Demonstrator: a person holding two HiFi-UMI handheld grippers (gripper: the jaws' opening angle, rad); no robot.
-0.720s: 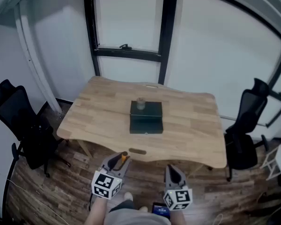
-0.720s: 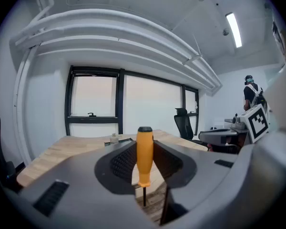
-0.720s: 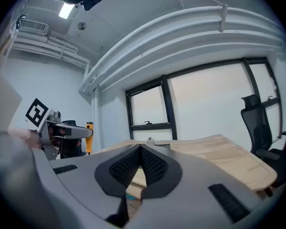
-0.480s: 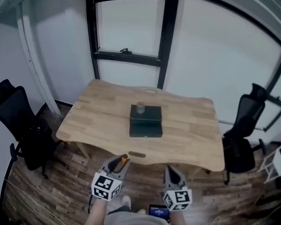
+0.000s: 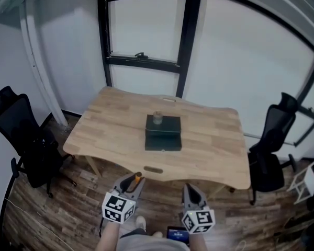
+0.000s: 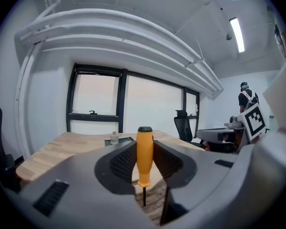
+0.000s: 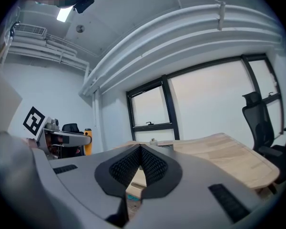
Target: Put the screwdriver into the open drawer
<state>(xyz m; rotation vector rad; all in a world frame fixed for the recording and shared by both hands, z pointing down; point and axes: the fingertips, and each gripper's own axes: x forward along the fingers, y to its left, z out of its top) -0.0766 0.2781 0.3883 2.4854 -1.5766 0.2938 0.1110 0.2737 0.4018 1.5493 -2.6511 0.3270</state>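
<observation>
Orange-handled screwdriver (image 6: 144,156): pinched at the handle between the left claw's ribbed pads. It stands upright, black cap on top, with the thin dark shaft hanging below the pads. In the head view it sits over the floor, just short of the desk's near edge and well apart from the drawer unit.
Left claw (image 5: 131,184): closed on the handle from both sides. It is held low in front of the person, its marker cube toward the camera.
Right claw (image 7: 140,150): pad tips pressed together, nothing between them. It is beside the left claw and not touching it.
Drawer unit (image 5: 163,132): dark box near the middle of the desk. Its near part sits lower than its top and reads as a drawer pulled out toward the person. The inside cannot be made out.
Small jar (image 5: 157,117): pale, standing on the unit's top toward the far side.
Desk (image 5: 209,140): light wood with wavy edges.
Window (image 5: 146,25): black-framed, behind the far edge of the desk.
Office chairs: one black chair at the left (image 5: 21,135), one at the right (image 5: 272,145), both off the desk's ends.
Floor (image 5: 57,213): dark wood planks.
Person (image 6: 247,99): standing far off at the right of the left gripper view.
</observation>
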